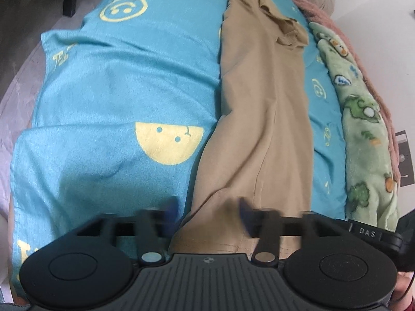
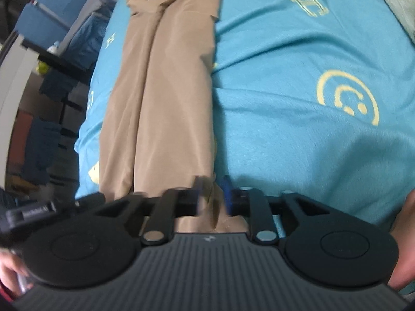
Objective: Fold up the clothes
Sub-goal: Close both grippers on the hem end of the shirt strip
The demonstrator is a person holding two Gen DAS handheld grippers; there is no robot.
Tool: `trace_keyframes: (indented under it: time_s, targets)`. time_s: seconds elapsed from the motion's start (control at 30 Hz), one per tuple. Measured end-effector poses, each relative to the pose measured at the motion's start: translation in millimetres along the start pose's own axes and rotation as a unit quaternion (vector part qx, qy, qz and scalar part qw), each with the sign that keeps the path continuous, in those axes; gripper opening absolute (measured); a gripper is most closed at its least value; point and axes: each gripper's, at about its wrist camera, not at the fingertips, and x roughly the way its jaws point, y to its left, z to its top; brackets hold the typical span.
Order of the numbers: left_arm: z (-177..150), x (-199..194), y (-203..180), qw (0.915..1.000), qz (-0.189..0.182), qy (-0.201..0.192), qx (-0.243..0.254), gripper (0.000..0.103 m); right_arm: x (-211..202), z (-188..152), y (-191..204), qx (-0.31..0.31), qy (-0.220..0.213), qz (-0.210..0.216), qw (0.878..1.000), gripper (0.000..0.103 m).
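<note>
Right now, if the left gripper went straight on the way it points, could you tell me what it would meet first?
Most likely the long tan folded garment: its near hem lies between the left gripper's blurred, parted fingers, over the turquoise smiley-print blanket. Depth is uncertain.

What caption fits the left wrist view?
Left hand-held gripper open over tan garment's near edge on blue blanket.

Green blanket crowds trousers' side.

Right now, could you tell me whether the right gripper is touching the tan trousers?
Cannot tell. In the right wrist view, the right gripper straddles the near edge of the tan trousers, but motion blur hides any contact.
</note>
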Motion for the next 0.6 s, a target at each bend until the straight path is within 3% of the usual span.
trace_keyframes:
  time_s: [0.03,0.07,0.2,0.27,0.33,0.43,0.47,0.5,0.6]
  targets:
    - [-3,2,4,1.0000,-0.002,0.005,0.000,0.067,0,0,2,-0.003,-0.002,0.004,1.000,0.062]
    - [-1,6,7,0.9999,-0.003,0.010,0.000,0.067,0,0,3,-0.006,-0.004,0.009,1.000,0.080]
    - [2,25,4,0.9985,-0.007,0.048,0.025,0.066,8,-1,9,-0.018,0.001,0.013,1.000,0.079]
    - [0,28,0,0.9978,0.003,0.051,0.043,0.062,21,-1,9,-0.015,0.035,0.009,0.999,0.080]
    - [-2,29,-2,0.9971,0.016,0.055,0.051,0.049,29,-2,15,-0.024,0.066,0.021,0.997,0.080]
    - [-6,27,-5,0.9962,0.032,0.054,0.060,0.023,31,-6,22,-0.043,0.088,0.027,0.995,0.050]
    - [-7,26,-6,0.9960,0.034,0.051,0.066,0.010,31,-8,24,-0.052,0.093,0.023,0.994,0.025]
    - [-9,24,-8,0.9957,0.034,0.046,0.072,0.008,31,-9,26,-0.061,0.097,0.019,0.993,0.016]
    - [-13,15,-13,0.9960,0.030,0.023,0.081,0.005,22,-13,34,-0.085,0.085,0.012,0.993,0.010]
